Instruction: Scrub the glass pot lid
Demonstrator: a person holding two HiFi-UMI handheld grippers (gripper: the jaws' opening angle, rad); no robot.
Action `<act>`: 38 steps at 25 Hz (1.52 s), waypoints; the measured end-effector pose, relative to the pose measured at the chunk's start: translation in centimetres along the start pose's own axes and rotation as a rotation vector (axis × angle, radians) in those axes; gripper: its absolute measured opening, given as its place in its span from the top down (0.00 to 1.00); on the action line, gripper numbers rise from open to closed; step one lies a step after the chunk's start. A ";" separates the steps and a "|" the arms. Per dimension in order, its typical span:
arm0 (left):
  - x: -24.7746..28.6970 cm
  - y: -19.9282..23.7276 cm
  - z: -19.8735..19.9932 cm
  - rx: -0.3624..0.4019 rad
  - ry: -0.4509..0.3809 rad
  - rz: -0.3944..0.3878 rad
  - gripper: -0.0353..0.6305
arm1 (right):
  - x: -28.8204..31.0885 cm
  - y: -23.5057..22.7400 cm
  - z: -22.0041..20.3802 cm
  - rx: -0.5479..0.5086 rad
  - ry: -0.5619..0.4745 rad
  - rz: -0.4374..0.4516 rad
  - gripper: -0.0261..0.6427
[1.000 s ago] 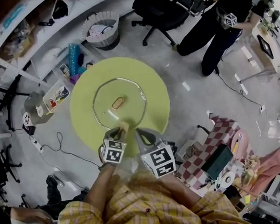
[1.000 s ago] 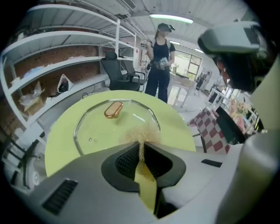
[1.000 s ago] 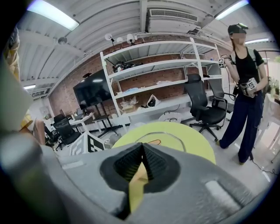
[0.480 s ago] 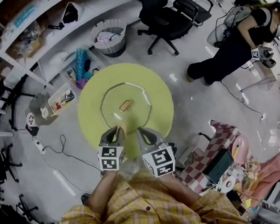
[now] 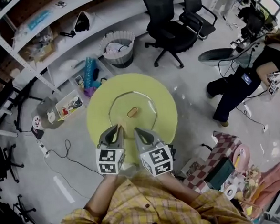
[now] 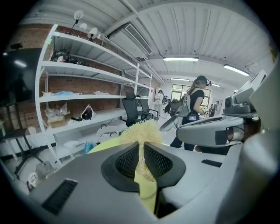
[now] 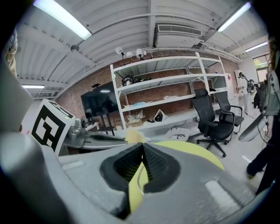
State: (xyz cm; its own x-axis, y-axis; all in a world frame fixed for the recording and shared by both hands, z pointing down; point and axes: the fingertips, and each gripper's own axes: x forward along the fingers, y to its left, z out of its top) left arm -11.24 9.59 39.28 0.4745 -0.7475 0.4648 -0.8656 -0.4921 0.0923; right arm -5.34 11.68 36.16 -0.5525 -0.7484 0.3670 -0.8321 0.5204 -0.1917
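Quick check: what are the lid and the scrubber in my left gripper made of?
Lid: clear glass, the yellow-green table shows through; thin shiny rim, likely metal; tan knob, possibly wood. Scrubber, clamped in the left gripper: pale yellow, coarse, matte fibre mesh; loofah or plastic, cannot tell.

A workshop-like lab: brick wall, metal shelving [image 6: 87,94], office chairs [image 5: 172,20], floor cables.

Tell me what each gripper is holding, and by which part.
The left gripper pinches a scrubber by its lower end, with the fluffy end sticking out. The right gripper appears shut on the lid at its near rim.
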 end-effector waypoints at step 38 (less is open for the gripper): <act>-4.6 0.5 9.8 0.072 -0.255 0.027 0.90 | -0.1 2.4 9.0 -0.108 -0.155 0.019 0.96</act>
State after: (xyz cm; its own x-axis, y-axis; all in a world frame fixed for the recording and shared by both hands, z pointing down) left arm -12.33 8.42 28.59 0.4842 -0.8447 0.2280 -0.8693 -0.4940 0.0156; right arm -7.69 9.27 27.50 -0.5757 -0.7880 0.2182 -0.8162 0.5698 -0.0956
